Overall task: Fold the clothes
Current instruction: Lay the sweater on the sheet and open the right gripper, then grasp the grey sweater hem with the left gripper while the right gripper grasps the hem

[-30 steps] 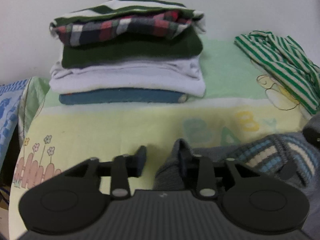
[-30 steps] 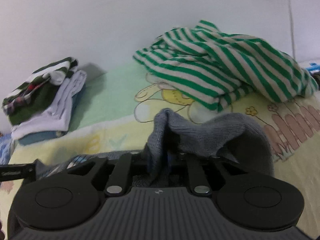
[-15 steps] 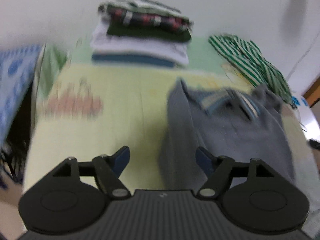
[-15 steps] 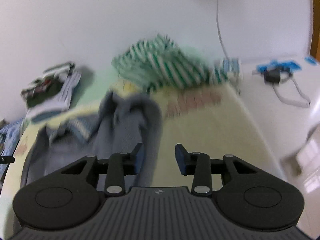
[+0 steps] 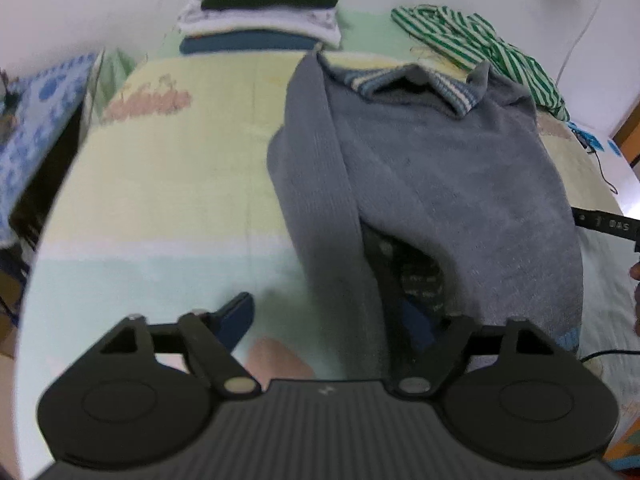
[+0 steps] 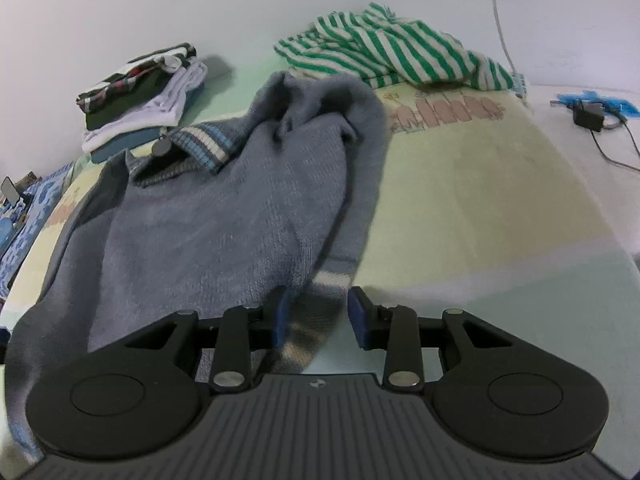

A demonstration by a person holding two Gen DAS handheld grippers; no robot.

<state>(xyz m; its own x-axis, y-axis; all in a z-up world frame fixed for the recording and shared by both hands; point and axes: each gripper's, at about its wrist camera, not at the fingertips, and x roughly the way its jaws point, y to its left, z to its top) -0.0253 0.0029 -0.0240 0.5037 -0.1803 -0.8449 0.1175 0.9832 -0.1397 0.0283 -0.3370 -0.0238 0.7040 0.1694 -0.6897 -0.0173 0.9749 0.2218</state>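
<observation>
Lying spread on the bed (image 6: 480, 184), grey sweater (image 6: 224, 216), left gripper (image 5: 332, 320) fingers closing astride its sleeve, right gripper (image 6: 318, 316) fingers parted, folded stack (image 6: 140, 96) behind.

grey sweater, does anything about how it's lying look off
Yes. The grey sweater is not spread flat: its far shoulder is bunched into a raised hump near the striped green shirt, and one side strip is doubled over the body. The folded stack looks tidy by comparison.

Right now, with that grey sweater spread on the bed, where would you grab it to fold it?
I'd take the grey sweater by its bottom hem corners, coming in low from the near edge. The hem lies closest, its loose edge already between the right tool's open pads, while the striped collar lies far away.
</observation>
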